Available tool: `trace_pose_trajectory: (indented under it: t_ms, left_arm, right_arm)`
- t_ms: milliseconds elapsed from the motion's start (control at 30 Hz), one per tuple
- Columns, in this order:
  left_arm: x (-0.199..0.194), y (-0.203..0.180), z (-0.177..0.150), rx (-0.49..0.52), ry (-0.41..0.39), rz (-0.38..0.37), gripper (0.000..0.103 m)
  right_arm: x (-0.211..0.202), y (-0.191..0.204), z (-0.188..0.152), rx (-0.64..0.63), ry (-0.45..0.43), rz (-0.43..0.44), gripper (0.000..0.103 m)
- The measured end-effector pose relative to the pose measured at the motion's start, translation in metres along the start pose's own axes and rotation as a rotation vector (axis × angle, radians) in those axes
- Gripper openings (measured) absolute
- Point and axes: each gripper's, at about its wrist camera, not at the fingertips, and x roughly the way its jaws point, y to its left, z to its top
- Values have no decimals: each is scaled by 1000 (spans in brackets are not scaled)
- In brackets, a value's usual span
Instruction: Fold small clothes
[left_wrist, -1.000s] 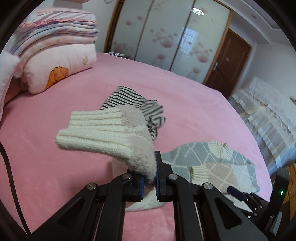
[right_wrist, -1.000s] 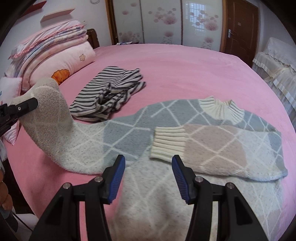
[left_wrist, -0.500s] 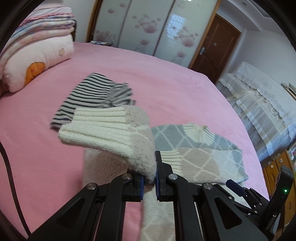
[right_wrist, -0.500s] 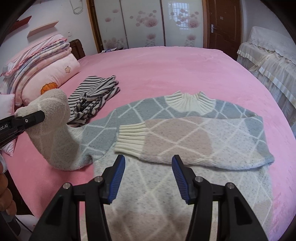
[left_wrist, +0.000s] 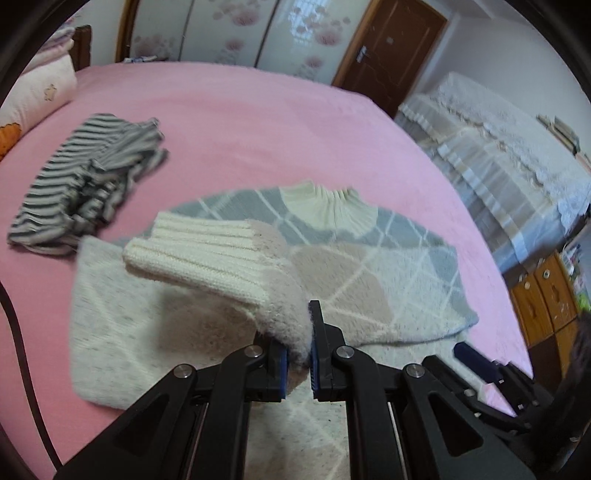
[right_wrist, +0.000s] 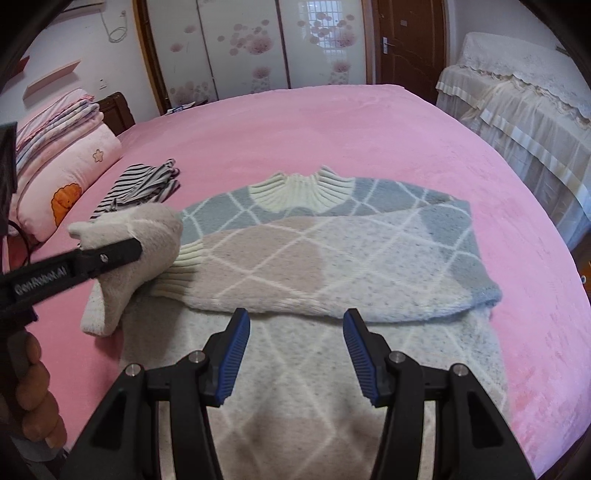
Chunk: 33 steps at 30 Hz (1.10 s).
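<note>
A small fuzzy sweater (right_wrist: 332, 251) in grey, beige and cream diamonds lies flat on the pink bed (right_wrist: 332, 122), collar away from me. Its right sleeve is folded across the chest, cuff (right_wrist: 181, 273) toward the left. My left gripper (left_wrist: 297, 354) is shut on the left sleeve (left_wrist: 229, 258) just behind its ribbed cream cuff and holds it raised over the sweater's left side; the right wrist view shows that sleeve (right_wrist: 147, 236) lifted. My right gripper (right_wrist: 291, 354) is open above the lower body of the sweater, with nothing between its fingers.
A crumpled black-and-white striped garment (left_wrist: 88, 173) lies left of the sweater. Pillows and folded bedding (right_wrist: 62, 166) are stacked at the far left. A second covered bed (right_wrist: 517, 92) stands to the right, wardrobe doors and a wooden door behind. A person's hand (right_wrist: 33, 391) grips the left tool.
My left gripper has carried the raised sleeve rightward and lower, over the sweater's body. The right gripper has shifted so the sweater sits centred ahead of it; its jaws stayed open.
</note>
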Motion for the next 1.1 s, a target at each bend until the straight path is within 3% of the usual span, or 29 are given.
trace_pose_trajectory:
  t_ms: [167, 233, 400, 700, 900, 1100]
  left_arm:
    - [36, -16, -20, 41, 87, 7, 8]
    - [46, -17, -29, 44, 126, -9, 14]
    - [46, -17, -38, 35, 126, -87, 33]
    - [11, 8, -47, 1, 107, -105, 44]
    - [-21, 49, -58, -55, 71, -54, 46]
    - [-43, 84, -68, -30, 23, 108, 47]
  right_arm:
    - [4, -14, -3, 11, 15, -1, 53]
    - [4, -17, -3, 7, 19, 8, 53]
    - [4, -16, -4, -22, 17, 13, 53]
    - [9, -11, 4, -57, 56, 86, 53]
    - [18, -18, 5, -25, 106, 152, 53]
    - [26, -36, 14, 35, 150, 221, 53]
